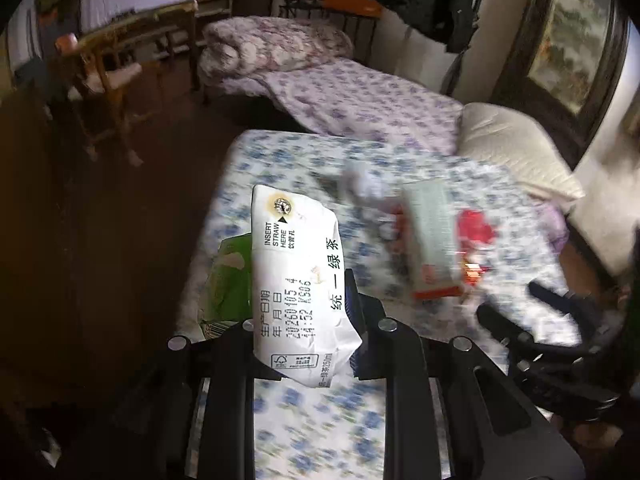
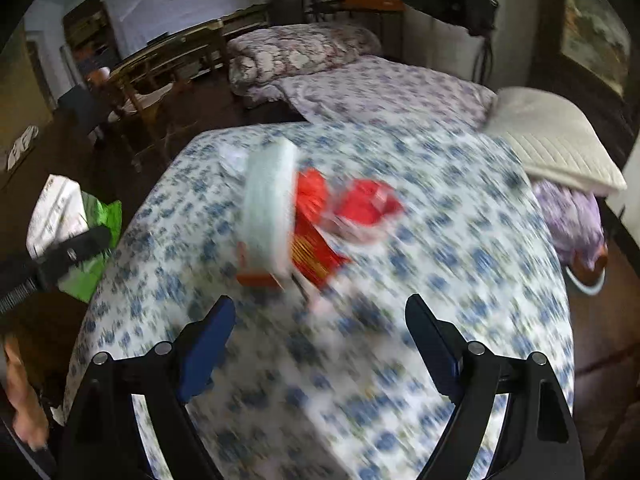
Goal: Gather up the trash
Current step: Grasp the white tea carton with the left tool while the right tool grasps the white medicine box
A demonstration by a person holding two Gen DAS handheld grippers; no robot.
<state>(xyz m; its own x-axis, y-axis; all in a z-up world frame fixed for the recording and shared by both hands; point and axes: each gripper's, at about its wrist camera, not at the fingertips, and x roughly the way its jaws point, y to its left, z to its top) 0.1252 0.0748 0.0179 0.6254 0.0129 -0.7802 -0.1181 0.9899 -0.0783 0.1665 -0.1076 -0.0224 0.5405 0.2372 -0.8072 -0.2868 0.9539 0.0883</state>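
the left gripper pinched a crumpled green tea carton at frame centre; the right gripper stood wide, empty, above the floral cloth.

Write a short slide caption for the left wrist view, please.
Left gripper holds a crushed drink carton above the flowered bed.

Held up in the left claw: a crumpled white-and-green drink carton, above the near left edge of the blue-flowered cloth surface. Lying mid-surface: a pale box, with red wrappers just right. Behind, a purple-flowered bed; far right, a cream quilted pillow.
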